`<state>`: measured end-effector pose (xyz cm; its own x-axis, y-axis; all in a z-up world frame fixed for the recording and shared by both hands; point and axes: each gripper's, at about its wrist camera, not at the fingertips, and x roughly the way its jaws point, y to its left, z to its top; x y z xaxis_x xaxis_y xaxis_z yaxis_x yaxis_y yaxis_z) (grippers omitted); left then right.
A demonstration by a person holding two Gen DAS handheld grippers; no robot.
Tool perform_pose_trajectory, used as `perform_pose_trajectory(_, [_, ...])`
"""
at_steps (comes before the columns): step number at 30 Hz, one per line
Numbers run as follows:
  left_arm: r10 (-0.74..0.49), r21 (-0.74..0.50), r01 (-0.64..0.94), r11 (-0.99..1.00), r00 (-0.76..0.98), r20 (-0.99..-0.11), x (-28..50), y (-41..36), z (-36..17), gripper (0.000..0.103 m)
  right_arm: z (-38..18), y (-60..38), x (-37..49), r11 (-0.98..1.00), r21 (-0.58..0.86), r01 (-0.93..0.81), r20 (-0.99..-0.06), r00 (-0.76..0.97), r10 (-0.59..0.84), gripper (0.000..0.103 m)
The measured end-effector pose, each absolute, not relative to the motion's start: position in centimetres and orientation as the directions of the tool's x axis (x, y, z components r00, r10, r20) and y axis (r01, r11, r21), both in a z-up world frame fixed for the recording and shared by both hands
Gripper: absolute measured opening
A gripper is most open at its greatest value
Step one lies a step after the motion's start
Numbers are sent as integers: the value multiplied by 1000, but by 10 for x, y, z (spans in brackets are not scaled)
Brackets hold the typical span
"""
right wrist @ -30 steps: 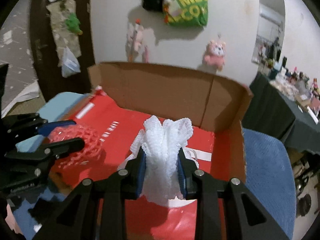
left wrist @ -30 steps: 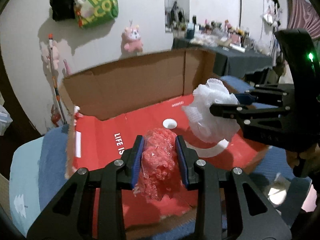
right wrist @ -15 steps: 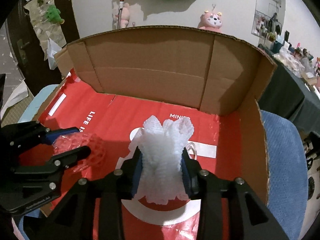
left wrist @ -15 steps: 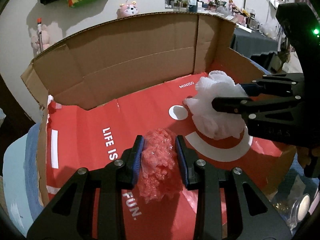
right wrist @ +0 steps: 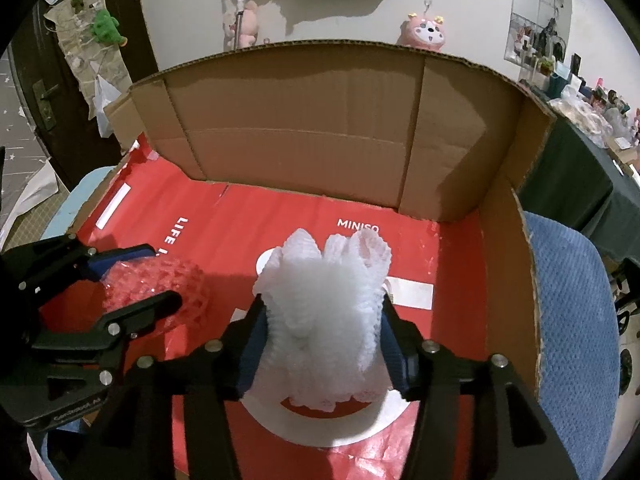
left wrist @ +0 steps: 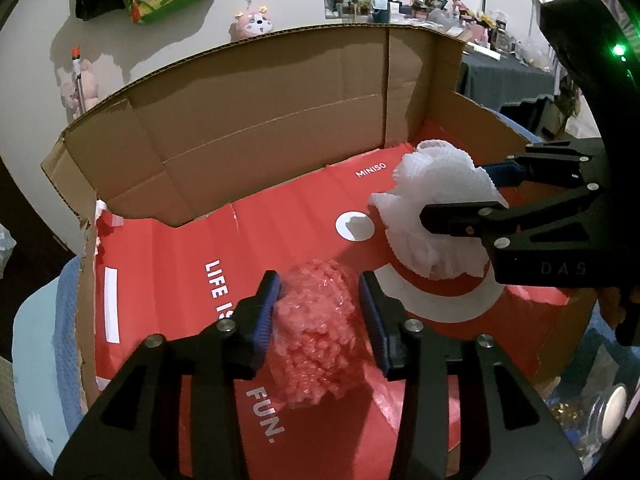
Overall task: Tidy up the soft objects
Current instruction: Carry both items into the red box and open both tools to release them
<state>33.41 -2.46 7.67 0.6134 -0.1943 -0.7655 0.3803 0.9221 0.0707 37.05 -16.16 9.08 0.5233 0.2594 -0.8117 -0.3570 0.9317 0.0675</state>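
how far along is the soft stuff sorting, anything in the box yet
Nothing lies loose in the cardboard box yet. In hand: the left gripper is shut on the red foam net, and the right gripper is shut on the white foam net, both held over the box's red floor. Left to do: lower and release both. Whether other soft items wait outside is not visible.

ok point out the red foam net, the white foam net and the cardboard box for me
red foam mesh net [left wrist: 316, 332], left wrist view, middle of the bundle
white foam mesh net [right wrist: 326, 308], right wrist view, centre of the bunch
brown cardboard box [right wrist: 304, 120], right wrist view, back wall
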Motion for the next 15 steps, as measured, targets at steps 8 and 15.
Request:
perform_pose_trajectory(8, [-183,95,385,918,624,-760,330,-25,75,59,88,-164,372,932,70,-356,-824,506,255,69])
perform_pose_trajectory(15, [-180,94,373,923,634,-752,329,-21,77,68,86,-166,373,935,66,-349,-828,503,247,77])
